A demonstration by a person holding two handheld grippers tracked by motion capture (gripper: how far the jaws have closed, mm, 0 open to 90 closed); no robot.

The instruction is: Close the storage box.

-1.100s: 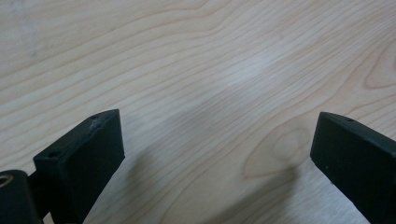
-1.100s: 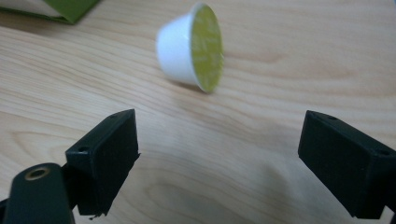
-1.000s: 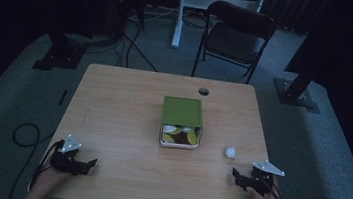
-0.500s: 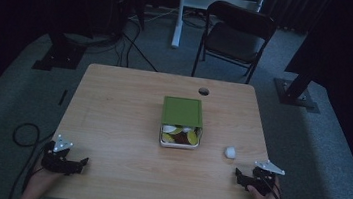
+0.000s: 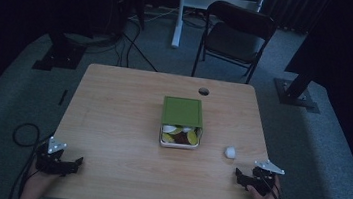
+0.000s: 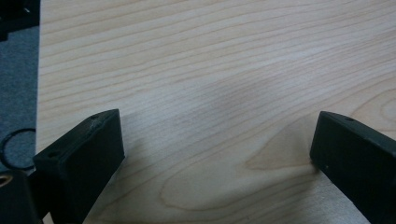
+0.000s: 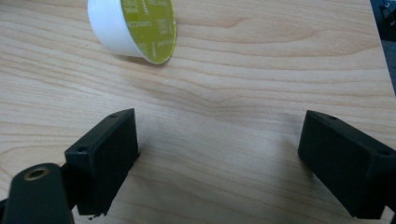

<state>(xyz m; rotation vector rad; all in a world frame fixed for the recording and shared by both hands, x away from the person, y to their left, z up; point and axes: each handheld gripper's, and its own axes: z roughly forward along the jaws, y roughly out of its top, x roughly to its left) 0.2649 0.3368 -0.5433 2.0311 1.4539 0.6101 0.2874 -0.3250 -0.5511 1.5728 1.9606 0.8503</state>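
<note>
A green box lies at the middle of the wooden table, its open front facing me with several white and yellow-green pods inside. One white pod with a yellow-green lid lies loose on its side right of the box. My right gripper sits at the near right corner, just short of that pod; its jaws are open and hold nothing. At the near left corner my left gripper is over bare wood, open and empty.
A round hole sits in the table's far side. A black chair and a white desk leg stand behind the table. A cable loop lies on the carpet by the left edge.
My left gripper has drawn back to the left, toward the table's near left corner. The right gripper has hardly moved.
</note>
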